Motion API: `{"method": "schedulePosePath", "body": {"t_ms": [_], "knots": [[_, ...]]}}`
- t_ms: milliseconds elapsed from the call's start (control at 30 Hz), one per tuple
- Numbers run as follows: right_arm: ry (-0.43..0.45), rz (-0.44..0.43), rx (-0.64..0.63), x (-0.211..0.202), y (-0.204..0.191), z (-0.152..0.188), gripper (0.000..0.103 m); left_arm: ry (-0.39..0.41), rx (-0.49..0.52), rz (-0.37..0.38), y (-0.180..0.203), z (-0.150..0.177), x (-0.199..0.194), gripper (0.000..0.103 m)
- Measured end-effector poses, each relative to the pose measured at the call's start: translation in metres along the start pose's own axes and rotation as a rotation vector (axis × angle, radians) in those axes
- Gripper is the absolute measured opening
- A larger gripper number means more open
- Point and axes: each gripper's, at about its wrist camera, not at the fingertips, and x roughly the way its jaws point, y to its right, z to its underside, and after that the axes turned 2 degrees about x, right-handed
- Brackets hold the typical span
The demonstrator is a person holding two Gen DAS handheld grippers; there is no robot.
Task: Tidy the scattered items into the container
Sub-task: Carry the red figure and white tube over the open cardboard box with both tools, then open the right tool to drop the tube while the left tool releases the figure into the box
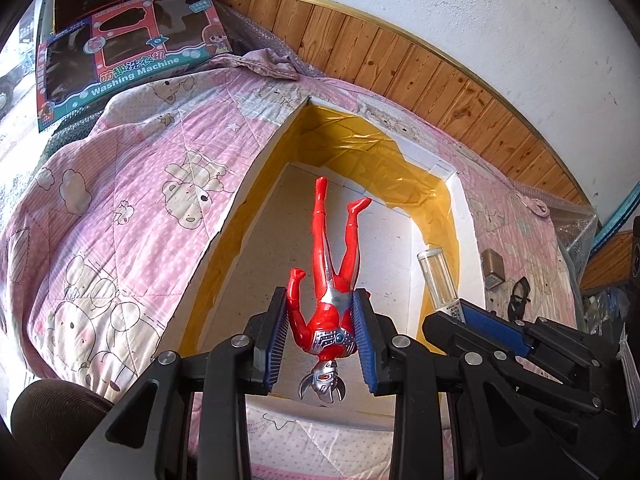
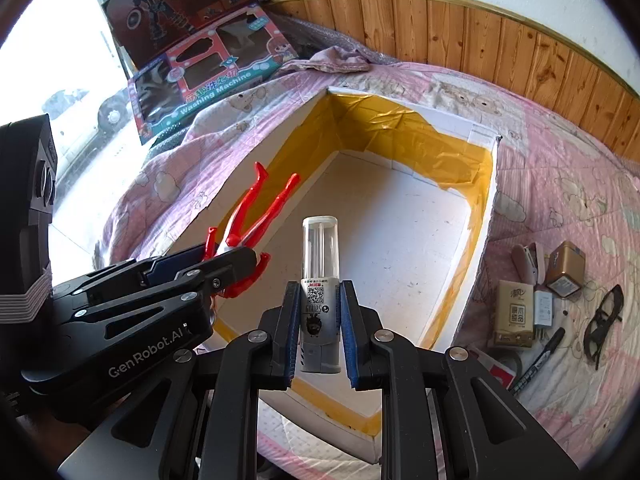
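From the left wrist view, my left gripper (image 1: 320, 334) has its jaws closed about the torso of the red figure (image 1: 334, 280), pads pressing at both sides; the figure's long axis runs straight ahead along the fingers, legs pointing away, head towards the camera; it hangs over the open foam box (image 1: 452, 204), whose white floor lies directly beyond and below it; the right gripper (image 1: 480, 316) shows at the right, just beside.

From the right wrist view, my right gripper (image 2: 320, 320) is clamped on the grey base of the clear-topped tube (image 2: 320, 280); the tube stands out forward along the fingers, above the box floor; the left gripper (image 2: 212, 264) sits to its left, inside the near rim; both loads look placed for a release straight down, I judge; the remaining scattered items (image 2: 540, 304) lie on the pink quilt (image 2: 560, 168) to the right of the box, nearer my right hand.
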Motion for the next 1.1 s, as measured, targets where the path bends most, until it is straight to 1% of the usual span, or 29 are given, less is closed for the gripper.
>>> {"method": "schedulePosePath", "body": {"t_ms": [333,533,767,1033,1100], "knots": [[-0.04,0.01,0.013,0.018,0.005,0.0,0.02,-0.044,0.034,-0.04,0.003,0.0,0.02,0.033],[-0.059,0.02,0.018,0.028,0.009,-0.001,0.02,-0.054,0.04,-0.053,0.003,0.0,0.026,0.033],[-0.08,0.043,0.022,0.037,0.014,-0.003,0.02,-0.071,0.023,-0.064,-0.001,-0.003,0.034,0.033],[-0.075,0.043,0.037,0.038,0.02,-0.007,0.022,-0.127,-0.002,-0.05,-0.007,-0.004,0.049,0.033],[-0.078,0.037,0.049,0.037,0.022,-0.006,0.028,-0.142,-0.01,-0.055,-0.008,-0.003,0.052,0.035]]}}
